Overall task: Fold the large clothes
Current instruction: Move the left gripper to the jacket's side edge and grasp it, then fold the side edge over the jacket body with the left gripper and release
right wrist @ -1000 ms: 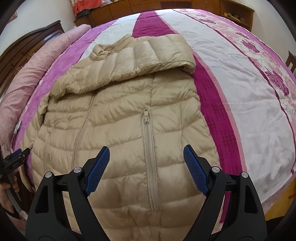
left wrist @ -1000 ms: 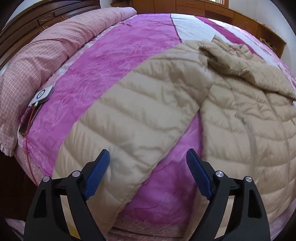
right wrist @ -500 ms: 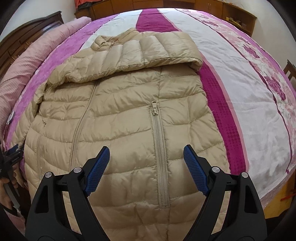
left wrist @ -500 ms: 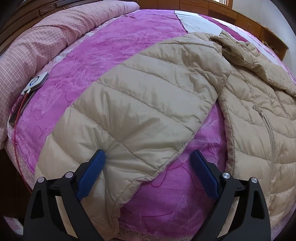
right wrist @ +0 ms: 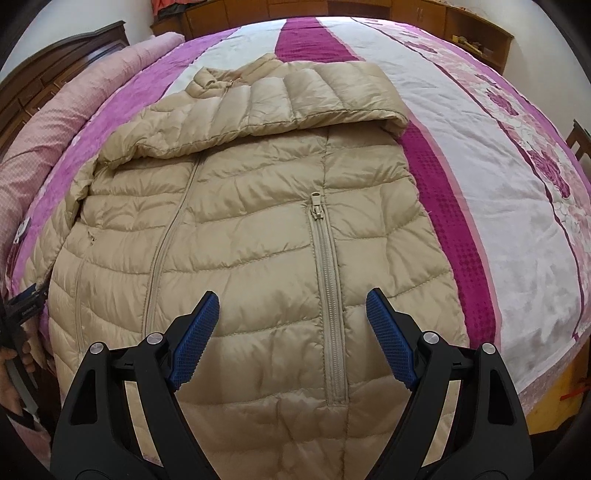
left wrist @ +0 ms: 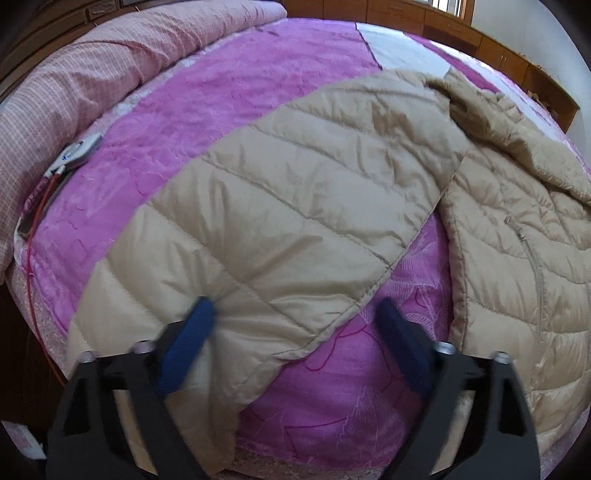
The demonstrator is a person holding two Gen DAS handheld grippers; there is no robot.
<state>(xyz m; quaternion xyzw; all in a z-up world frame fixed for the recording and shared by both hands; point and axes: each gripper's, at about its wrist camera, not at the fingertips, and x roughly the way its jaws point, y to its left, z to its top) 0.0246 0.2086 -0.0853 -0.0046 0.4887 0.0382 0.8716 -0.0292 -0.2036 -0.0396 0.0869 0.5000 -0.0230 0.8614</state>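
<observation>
Jacket [right wrist: 258, 229], beige and quilted, lies front-up across the bed [right wrist: 517, 221], hem at the near edge. Its sleeve [left wrist: 295, 206] stretches toward the pillow-side edge. My left gripper [left wrist: 295, 332] has just been closing around the sleeve's cuff end; one pad presses the fabric, no pinch yet. My right gripper [right wrist: 291, 325] hangs agape above the hem, beside a pocket zipper [right wrist: 327, 295].

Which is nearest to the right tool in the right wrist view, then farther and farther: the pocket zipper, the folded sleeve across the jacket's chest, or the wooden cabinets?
From the right tool:
1. Pocket zipper, running up between the fingers, slightly right of centre.
2. Folded sleeve, lying across the jacket's upper part, beyond the zipper.
3. Wooden cabinets, along the wall past the bed's far end.
</observation>
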